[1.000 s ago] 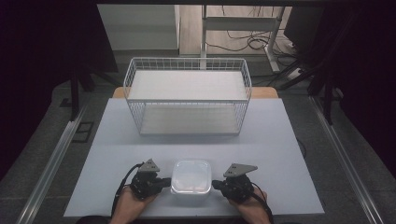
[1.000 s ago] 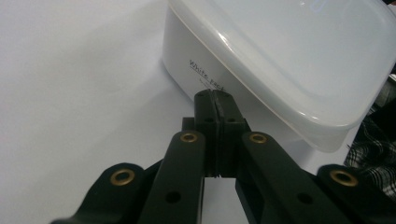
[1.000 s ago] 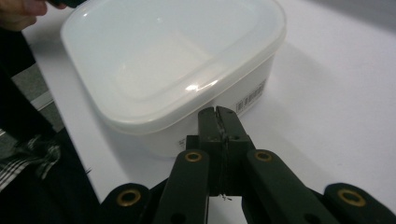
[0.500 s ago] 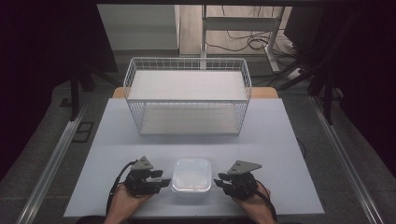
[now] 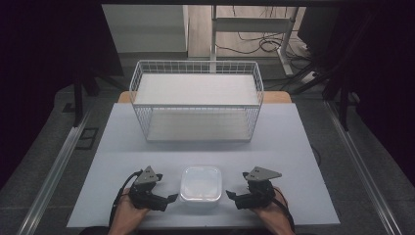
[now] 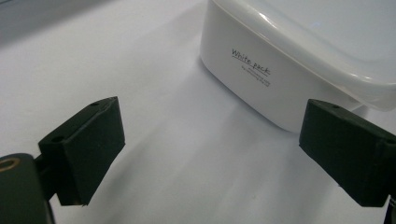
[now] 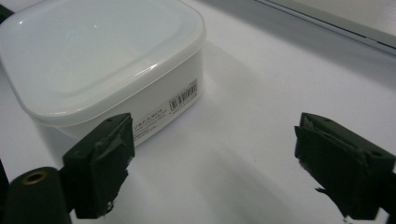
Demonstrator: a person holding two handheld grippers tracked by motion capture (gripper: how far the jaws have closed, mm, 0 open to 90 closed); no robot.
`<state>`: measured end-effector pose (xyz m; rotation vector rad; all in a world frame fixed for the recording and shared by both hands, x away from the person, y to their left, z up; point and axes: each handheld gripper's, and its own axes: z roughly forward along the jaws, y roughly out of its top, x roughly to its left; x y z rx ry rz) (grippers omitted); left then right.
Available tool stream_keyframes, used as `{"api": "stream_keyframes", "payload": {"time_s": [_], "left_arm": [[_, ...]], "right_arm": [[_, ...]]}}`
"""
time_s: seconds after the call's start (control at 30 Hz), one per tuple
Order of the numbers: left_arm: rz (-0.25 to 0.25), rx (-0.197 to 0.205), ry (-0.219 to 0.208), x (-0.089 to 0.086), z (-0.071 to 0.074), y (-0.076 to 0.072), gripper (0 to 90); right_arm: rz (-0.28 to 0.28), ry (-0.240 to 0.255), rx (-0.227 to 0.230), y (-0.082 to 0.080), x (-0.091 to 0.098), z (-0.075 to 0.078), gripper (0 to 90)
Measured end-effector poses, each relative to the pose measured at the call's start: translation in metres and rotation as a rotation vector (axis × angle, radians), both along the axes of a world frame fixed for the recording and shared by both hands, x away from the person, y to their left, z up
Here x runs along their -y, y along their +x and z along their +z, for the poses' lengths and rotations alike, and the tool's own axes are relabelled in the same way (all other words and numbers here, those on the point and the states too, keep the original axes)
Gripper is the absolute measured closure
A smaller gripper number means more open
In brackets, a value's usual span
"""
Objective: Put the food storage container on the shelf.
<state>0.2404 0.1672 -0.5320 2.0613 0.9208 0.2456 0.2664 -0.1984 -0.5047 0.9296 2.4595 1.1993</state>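
A square, round-cornered white plastic container with a smooth, glossy lid sits near the front edge of the matte pale worktop. The left hand-held gripper and right hand-held gripper flank it, blocky black jaws just opened, gripping nothing. A white wire basket stands at the back edge.

In the left gripper view the white container runs off the top and right edges toward one o'clock, and the small line under its "White pack" lettering is too fine to read. In the right gripper view the container's left side is cut by the edge at nine o'clock; its barcode label is illegible. In the high view the person's forearms leave at six o'clock
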Motion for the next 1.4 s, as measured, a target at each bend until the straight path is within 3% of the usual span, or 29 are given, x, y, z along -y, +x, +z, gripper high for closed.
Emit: {"api": "stream_keyframes", "payload": {"time_s": [0.13, 0.33, 0.47, 0.63, 0.7, 0.97, 1.13, 1.3, 1.33, 1.37, 1.4], "left_arm": [[0.017, 0.009, -0.033, -0.003, 0.006, -0.004, 6.1], [0.026, -0.039, -0.054, -0.009, 0.008, 0.000, 8.7], [0.015, -0.074, -0.055, -0.009, 0.011, 0.002, 6.7], [-0.013, -0.091, -0.153, -0.012, 0.022, 0.005, 4.9], [-0.020, -0.089, -0.169, -0.010, 0.025, 0.007, 6.7], [-0.085, -0.108, -0.117, 0.019, 0.032, 0.021, 9.8], [-0.119, -0.118, -0.117, 0.032, 0.031, 0.031, 9.7], [-0.149, -0.183, -0.156, 0.039, 0.019, 0.032, 11.0], [-0.149, -0.183, -0.156, 0.039, 0.019, 0.032, 11.4], [-0.146, -0.200, -0.159, 0.038, 0.019, 0.031, 12.3], [-0.146, -0.200, -0.159, 0.038, 0.019, 0.031, 13.3]], "right_arm": [[0.002, 0.008, -0.007, 0.000, 0.000, 0.001, 8.6], [0.013, 0.018, -0.008, -0.002, -0.002, 0.006, 7.5], [0.009, 0.058, -0.026, -0.002, -0.004, 0.014, 4.4], [0.011, 0.059, -0.048, -0.003, -0.011, 0.020, 1.4], [0.013, 0.060, -0.064, -0.002, -0.015, 0.023, 1.5], [0.041, 0.081, -0.131, 0.008, -0.033, 0.030, 9.8], [0.045, 0.078, -0.146, 0.015, -0.042, 0.028, 11.1], [0.058, 0.069, -0.244, 0.018, -0.048, 0.014, 12.0], [0.058, 0.069, -0.244, 0.018, -0.048, 0.014, 12.0], [0.071, 0.098, -0.297, 0.018, -0.049, 0.010, 16.5], [0.071, 0.098, -0.297, 0.018, -0.049, 0.010, 16.5]]}}
